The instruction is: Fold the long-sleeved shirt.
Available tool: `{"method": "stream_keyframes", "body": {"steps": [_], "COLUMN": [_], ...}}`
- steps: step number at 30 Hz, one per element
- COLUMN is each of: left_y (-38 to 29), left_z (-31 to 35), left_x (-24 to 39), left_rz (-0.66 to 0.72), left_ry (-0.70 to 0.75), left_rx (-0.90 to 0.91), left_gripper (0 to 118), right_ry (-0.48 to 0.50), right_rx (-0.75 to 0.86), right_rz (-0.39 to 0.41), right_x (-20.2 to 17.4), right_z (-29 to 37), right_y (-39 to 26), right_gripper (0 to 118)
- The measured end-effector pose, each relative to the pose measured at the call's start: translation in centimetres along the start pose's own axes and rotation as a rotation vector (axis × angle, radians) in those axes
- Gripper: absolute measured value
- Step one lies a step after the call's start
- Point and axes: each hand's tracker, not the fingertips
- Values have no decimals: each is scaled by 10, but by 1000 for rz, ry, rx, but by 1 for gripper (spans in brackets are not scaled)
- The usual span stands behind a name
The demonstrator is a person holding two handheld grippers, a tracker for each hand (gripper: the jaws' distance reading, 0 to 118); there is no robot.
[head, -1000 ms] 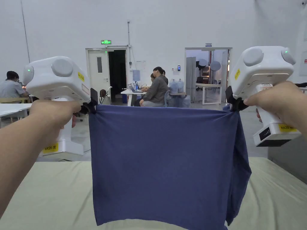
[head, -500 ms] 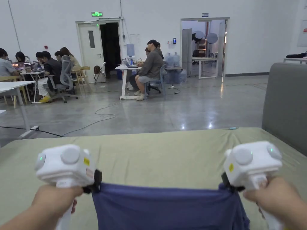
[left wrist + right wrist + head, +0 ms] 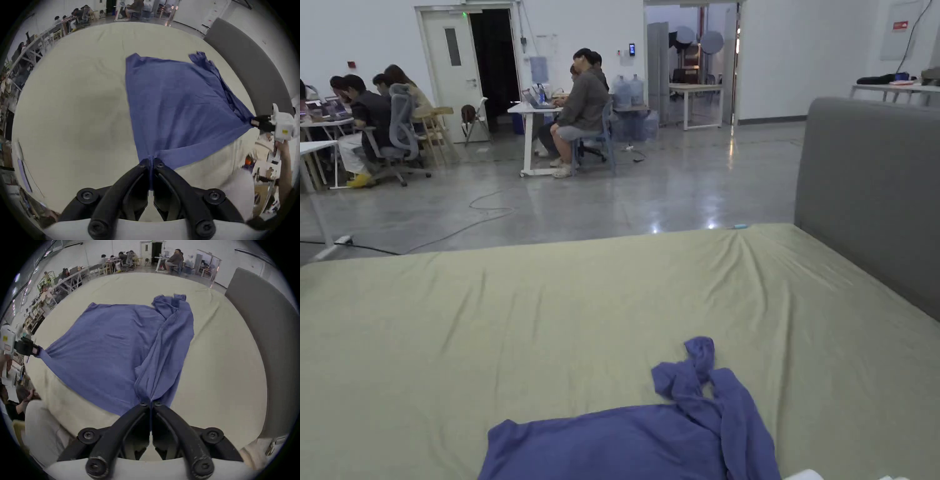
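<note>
The blue long-sleeved shirt (image 3: 625, 444) is lying spread on the pale green bed (image 3: 487, 325), its bunched sleeve (image 3: 700, 381) trailing along its right edge.

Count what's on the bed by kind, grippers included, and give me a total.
Blue long-sleeved shirt: 1
Grippers clamping it: 2, left gripper and right gripper
Total: 3, over the pale green bed sheet

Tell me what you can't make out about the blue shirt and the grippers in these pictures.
- Head view: the shirt's near part, where it is held, is cut off by the bottom edge.
- Left gripper view: the left gripper hides the cloth corner it pinches.
- Right gripper view: the sleeves lie bunched, so how they are layered is hidden by their own folds; the right gripper hides its corner too.
</note>
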Motion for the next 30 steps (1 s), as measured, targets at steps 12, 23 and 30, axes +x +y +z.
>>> {"method": "stream_keyframes", "body": {"steps": [12,23,30], "left_y": [-117,-117,-112], "left_z": [-31,-61,36], "left_x": [24,1,19], "left_rz": [-69,65,89], "left_ry": [16,-20,0], "left_rx": [-117,-119,241], "left_gripper": [0,2,117], "right_ry": [53,29,-9], "right_rx": [-122,-235,-34], "right_rz": [-85,-15,12], "right_x": [-14,-18,7], "right_z": [-8,-50,33], "right_y": [-100,-97,-68], "right_gripper": [0,1,108]}}
